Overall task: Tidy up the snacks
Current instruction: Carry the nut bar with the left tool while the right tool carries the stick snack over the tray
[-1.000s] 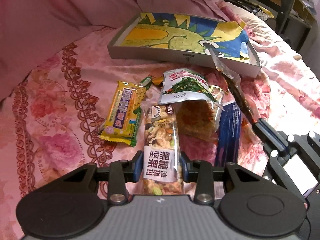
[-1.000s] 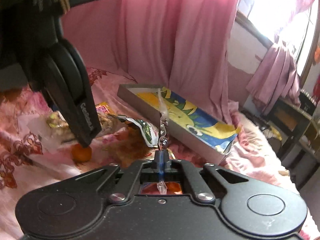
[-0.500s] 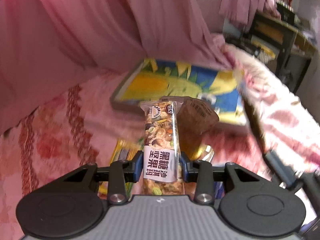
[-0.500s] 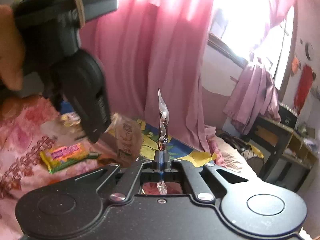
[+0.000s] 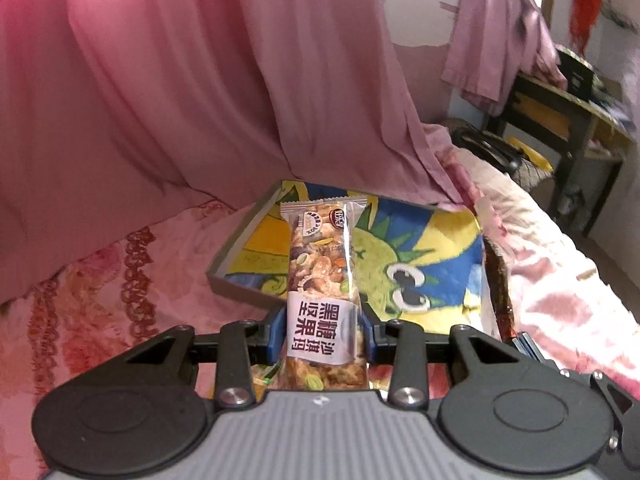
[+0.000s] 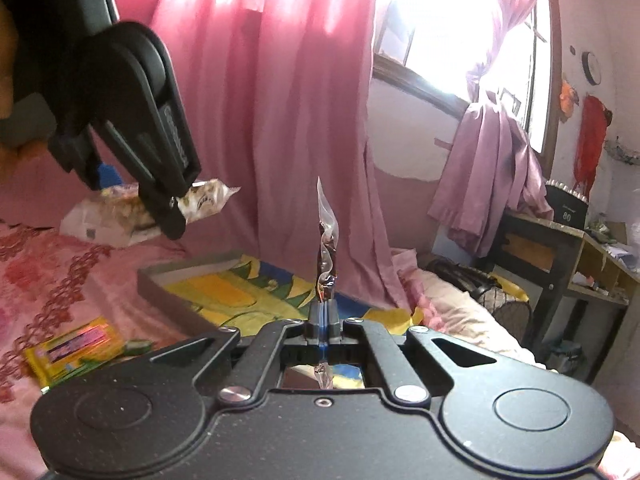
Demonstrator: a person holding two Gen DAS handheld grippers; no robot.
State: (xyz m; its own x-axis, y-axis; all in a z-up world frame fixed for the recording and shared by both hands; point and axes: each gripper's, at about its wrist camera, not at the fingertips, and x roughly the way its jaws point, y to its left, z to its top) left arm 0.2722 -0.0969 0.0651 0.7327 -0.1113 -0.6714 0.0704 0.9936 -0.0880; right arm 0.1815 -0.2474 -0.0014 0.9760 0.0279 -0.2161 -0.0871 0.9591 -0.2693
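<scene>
Step in hand: transfer of 2 snacks to the tray (image 5: 230, 264), the landmark for every place given here. The left gripper (image 5: 325, 334) was clamped on the nut bar (image 5: 324, 280), which was held in the air above the tray's near edge. The right gripper (image 6: 323, 314) was fully closed, pinching a thin sachet (image 6: 326, 252) upright, near the tray's right side. A yellow packet (image 6: 76, 346) lay on the bedspread (image 5: 120, 280), to the left of the tray.

Next move, as judged: lower each snack inside the tray walls, then release.
</scene>
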